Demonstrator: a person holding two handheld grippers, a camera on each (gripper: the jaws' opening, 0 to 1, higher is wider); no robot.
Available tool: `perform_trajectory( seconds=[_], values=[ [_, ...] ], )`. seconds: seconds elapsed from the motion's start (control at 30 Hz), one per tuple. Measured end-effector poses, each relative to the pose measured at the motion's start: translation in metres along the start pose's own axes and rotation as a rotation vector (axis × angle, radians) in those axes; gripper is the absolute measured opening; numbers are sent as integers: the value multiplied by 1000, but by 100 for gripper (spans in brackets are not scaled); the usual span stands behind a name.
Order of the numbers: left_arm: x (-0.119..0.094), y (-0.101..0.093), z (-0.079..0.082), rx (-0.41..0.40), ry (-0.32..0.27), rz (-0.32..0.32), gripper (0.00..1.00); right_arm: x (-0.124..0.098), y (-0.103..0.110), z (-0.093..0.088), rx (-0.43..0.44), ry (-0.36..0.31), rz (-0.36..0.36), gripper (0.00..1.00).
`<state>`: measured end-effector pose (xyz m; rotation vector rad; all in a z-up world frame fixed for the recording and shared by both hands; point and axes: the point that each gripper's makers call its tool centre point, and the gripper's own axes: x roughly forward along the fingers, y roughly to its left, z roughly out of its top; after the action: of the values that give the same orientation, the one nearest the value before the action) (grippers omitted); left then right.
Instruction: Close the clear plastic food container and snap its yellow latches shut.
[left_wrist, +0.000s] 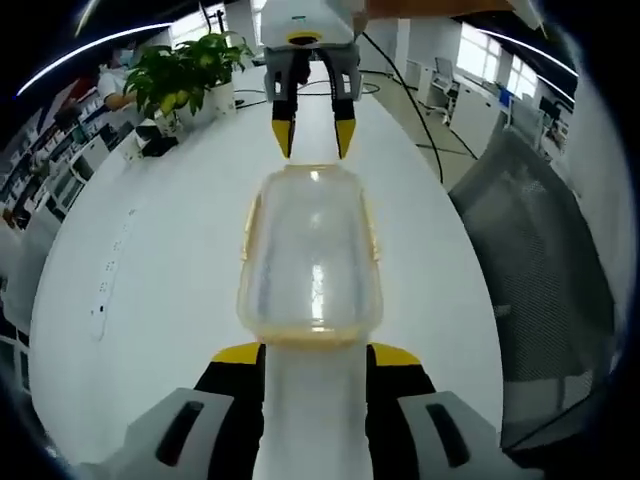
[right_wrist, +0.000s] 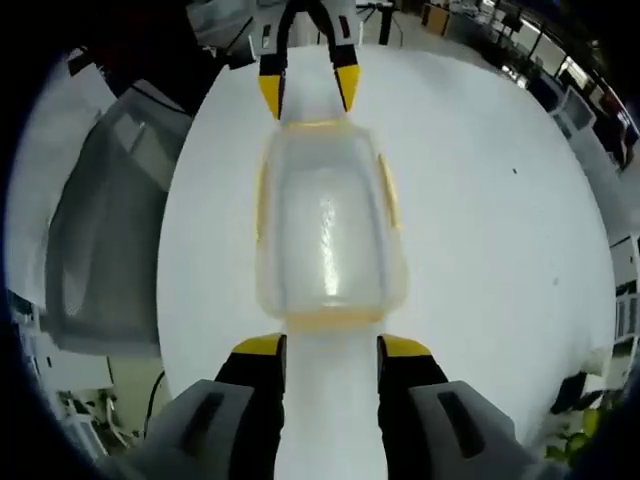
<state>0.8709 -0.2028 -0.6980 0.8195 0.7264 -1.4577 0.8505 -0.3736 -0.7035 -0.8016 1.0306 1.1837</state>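
A clear plastic food container lies on the white table with its lid on top and yellow latches along its sides. My left gripper stands open at its near end, a yellow-tipped jaw on either side of the end latch. My right gripper faces it from the far end, open, with its tips just above the rim. In the right gripper view the container lies between my right gripper and the left gripper. Whether the latches are snapped down is unclear.
A potted plant stands at the table's far left with cables running past it. A grey mesh chair is beside the table's edge, also seen as the chair. Office desks fill the background.
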Motion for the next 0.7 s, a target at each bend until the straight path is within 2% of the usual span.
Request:
perform_trajectory(
  seconds=[0.2,0.33,0.53,0.6,0.7],
  values=[
    [-5,0,0,-82,3,47,29,-5,0,6,81,-64,-44,29],
    [-8,1,4,-196,-36,78,28,-6,4,7,109,-85,-50,29],
    [-10,4,2,-335,-68,128,27,-3,6,8,166,-120,-76,27],
    [-10,7,0,-350,-69,149,26,-3,6,11,196,-146,-88,27],
    [-8,7,-1,-472,-104,155,26,-2,5,16,271,-194,-103,27]
  ],
)
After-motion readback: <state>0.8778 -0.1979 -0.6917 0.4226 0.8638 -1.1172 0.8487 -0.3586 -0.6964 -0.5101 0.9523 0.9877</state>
